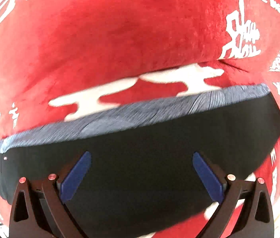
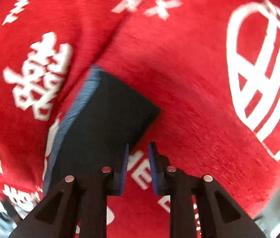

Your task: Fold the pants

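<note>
Left gripper (image 1: pixel 142 175) gapes above dark folded pants (image 1: pixel 140 158); right gripper (image 2: pixel 138 167), nearly clenched, holds nothing; soft, limp cloth, best pinched at the ribbed hem (image 1: pixel 120 113).

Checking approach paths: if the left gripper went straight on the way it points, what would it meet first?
Probably the dark folded pants, directly ahead of the open left gripper; depth is unclear.

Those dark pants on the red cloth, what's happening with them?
A person holding a claw in each hand is folding the dark pants, which lie folded flat on a red cloth printed with white characters. The left claw hangs wide open over the pants, gripping nothing. The right claw sits beside the pants' edge, its fingers slightly apart with only red cloth between them.
</note>
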`<state>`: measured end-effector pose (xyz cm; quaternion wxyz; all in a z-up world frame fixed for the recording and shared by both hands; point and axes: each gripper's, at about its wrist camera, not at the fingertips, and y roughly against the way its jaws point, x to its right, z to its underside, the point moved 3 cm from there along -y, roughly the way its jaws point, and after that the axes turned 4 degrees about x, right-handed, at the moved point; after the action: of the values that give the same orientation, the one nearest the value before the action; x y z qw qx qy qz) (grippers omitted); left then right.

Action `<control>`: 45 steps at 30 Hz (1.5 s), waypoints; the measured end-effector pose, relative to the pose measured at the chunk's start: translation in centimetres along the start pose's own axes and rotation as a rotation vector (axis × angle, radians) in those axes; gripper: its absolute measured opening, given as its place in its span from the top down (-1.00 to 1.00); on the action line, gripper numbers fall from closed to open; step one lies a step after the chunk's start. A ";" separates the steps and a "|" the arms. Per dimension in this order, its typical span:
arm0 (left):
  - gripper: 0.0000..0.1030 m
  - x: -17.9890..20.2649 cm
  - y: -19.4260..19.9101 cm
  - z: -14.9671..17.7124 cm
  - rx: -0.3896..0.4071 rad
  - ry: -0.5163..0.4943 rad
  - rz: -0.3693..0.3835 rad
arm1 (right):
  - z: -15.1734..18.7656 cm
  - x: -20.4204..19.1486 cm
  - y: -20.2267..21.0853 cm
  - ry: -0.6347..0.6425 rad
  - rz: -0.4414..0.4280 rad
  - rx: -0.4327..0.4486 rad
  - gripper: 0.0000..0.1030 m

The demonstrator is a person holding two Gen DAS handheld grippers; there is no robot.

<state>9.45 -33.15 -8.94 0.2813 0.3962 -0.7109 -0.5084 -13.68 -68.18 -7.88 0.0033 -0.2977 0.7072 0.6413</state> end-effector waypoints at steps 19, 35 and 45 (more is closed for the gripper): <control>-1.00 3.4 -1.6 -0.4 -0.097 0.030 -0.089 | 3.2 -4.7 -2.9 0.214 -0.096 -0.149 0.09; -1.00 4.3 -0.8 0.8 -0.088 -0.003 -0.101 | 4.8 -2.4 -2.9 0.133 -0.099 -0.182 0.08; -1.00 6.8 -0.3 0.8 -0.081 -0.025 -0.103 | 4.4 -2.4 -3.5 0.118 -0.127 -0.188 0.08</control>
<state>5.32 -38.55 -9.46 0.2617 0.4141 -0.6720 -0.5553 -11.82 -63.19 -10.89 -0.0255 -0.3780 0.6228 0.6846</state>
